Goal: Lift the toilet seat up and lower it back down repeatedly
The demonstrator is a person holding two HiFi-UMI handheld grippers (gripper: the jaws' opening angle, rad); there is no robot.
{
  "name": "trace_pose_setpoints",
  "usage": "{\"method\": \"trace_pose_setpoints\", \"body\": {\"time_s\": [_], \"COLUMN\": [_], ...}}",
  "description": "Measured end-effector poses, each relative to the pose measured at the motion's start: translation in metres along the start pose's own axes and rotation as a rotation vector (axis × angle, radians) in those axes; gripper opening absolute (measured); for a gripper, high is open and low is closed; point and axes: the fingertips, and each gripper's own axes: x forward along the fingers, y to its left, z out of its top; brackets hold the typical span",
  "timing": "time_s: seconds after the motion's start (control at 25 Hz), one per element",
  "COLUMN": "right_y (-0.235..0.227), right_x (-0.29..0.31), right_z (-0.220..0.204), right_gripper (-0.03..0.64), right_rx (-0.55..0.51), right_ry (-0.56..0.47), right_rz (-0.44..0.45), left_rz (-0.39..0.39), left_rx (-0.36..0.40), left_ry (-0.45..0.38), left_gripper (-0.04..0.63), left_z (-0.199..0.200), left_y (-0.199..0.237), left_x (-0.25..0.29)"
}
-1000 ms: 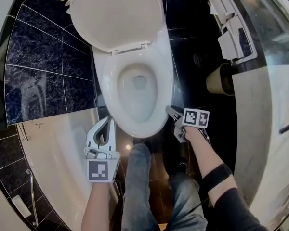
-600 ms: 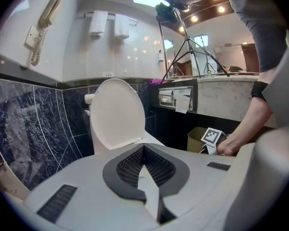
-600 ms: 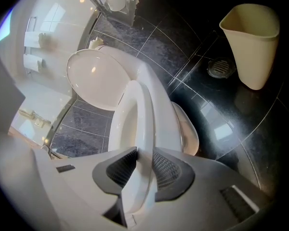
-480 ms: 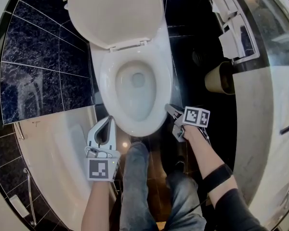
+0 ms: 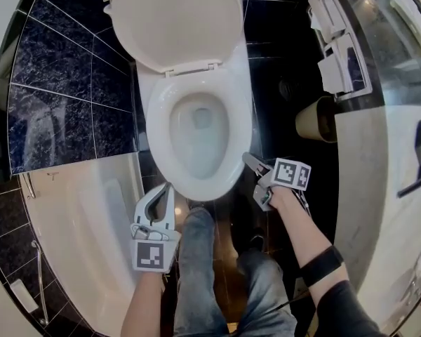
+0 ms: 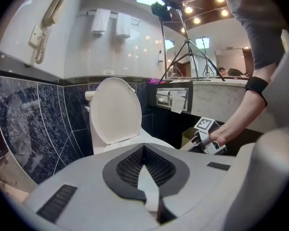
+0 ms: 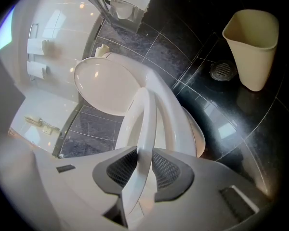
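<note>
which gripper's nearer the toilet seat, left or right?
Right. The right gripper has just closed its jaws on the front-right edge of the toilet seat. The left gripper sits off the front-left of the bowl, jaws together, not on the seat.

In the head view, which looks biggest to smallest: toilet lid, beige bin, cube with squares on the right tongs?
1. Toilet lid, by far.
2 and 3. Beige bin and right marker cube look about alike; the bin is partly hidden and the cube is nearer the camera.
</note>
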Motion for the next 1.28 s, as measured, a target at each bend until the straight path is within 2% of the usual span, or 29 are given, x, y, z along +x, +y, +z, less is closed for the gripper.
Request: {"method": "trace_pose_setpoints", "body": {"time_s": [0.16, 0.36, 0.56, 0.68, 0.84, 1.04, 1.28], "right_y": [0.021, 0.043, 0.071, 0.082, 0.086, 0.104, 0.127], "right_x": [-0.009, -0.019, -0.027, -0.029, -0.033, -0.038, -0.045], "right_z": [0.006, 0.017, 0.031, 0.038, 0.042, 0.053, 0.069], "right_gripper": [0.115, 0.118, 0.127, 0.137, 0.137, 0.138, 0.14], "right_rx": [0.023, 0.028, 0.041, 0.03, 0.04, 0.048, 0.09], "right_ry": [-0.008, -0.029, -0.06, -0.072, -0.081, -0.097, -0.108], "right_rz": [0.026, 0.059, 0.102, 0.112, 0.081, 0.091, 0.083], "left_rz": [-0.008, -0.007, -0.031, -0.033, -0.022, -0.006, -0.003], "left_rx": [-0.016, -0.071, -0.099, -0.117, -0.143, -0.17, -0.209], "left_ry": [0.062, 0.174, 0.239, 0.223, 0.149, 0.091, 0.062], "left_gripper": [-0.002, -0.002, -0.002, -0.002, -0.002, -0.002, -0.003], "left_z": [-0.03, -0.095, -0.139, -0.131, -0.097, -0.066, -0.027], "left_y": [-0.011, -0.026, -0.031, -0.03, -0.021, -0.006, 0.008], "left_x": [-0.025, -0.044, -0.026, -0.003, 0.021, 0.029, 0.036]}}
